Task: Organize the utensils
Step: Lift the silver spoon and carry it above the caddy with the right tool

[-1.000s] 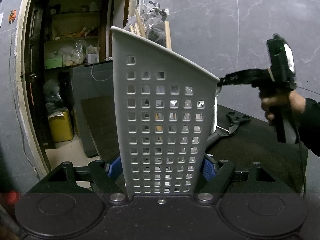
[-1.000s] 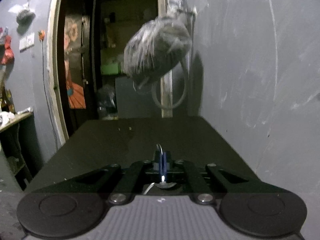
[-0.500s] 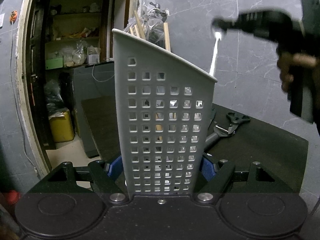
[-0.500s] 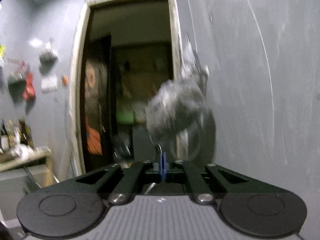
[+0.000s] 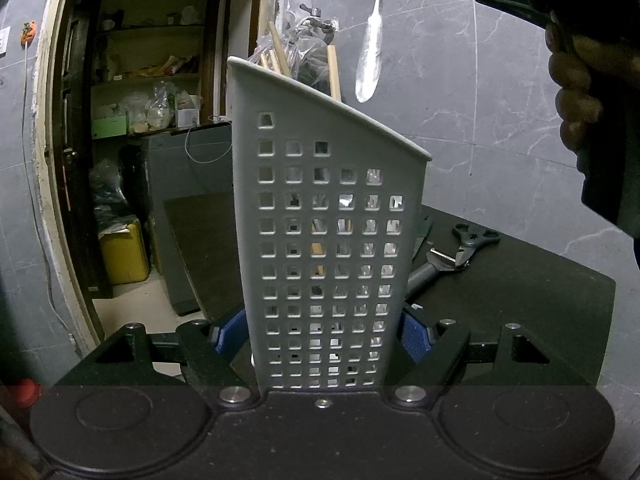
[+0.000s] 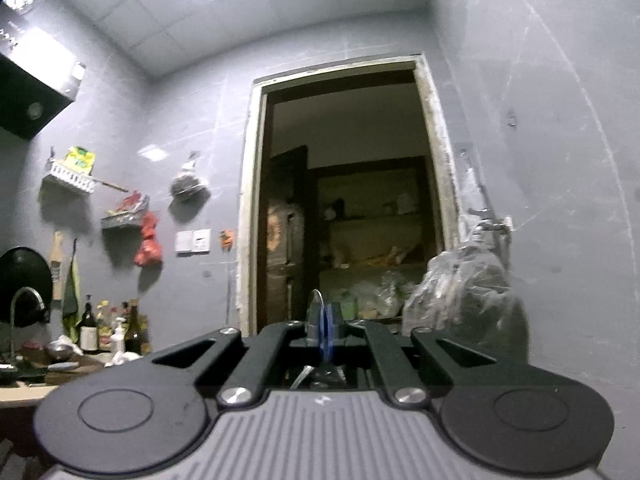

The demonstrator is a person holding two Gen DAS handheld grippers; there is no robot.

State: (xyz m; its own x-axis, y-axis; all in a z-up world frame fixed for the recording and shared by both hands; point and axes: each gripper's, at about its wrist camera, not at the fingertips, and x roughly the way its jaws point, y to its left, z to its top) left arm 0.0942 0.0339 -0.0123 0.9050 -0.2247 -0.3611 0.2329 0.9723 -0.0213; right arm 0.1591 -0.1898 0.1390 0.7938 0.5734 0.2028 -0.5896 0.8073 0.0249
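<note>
Left wrist: left gripper (image 5: 324,332) clamps the perforated caddy (image 5: 328,240) at centre frame; the spoon (image 5: 370,44) hangs top centre, clear above the rim. Right wrist: right gripper (image 6: 325,330) pinches the spoon's bowl edge, lower centre.

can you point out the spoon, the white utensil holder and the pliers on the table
spoon (image 5: 370,54): left wrist view, middle of its hanging handle
white utensil holder (image 5: 328,248): left wrist view, perforated front wall
pliers (image 5: 466,246): left wrist view, its head on the dark table
</note>
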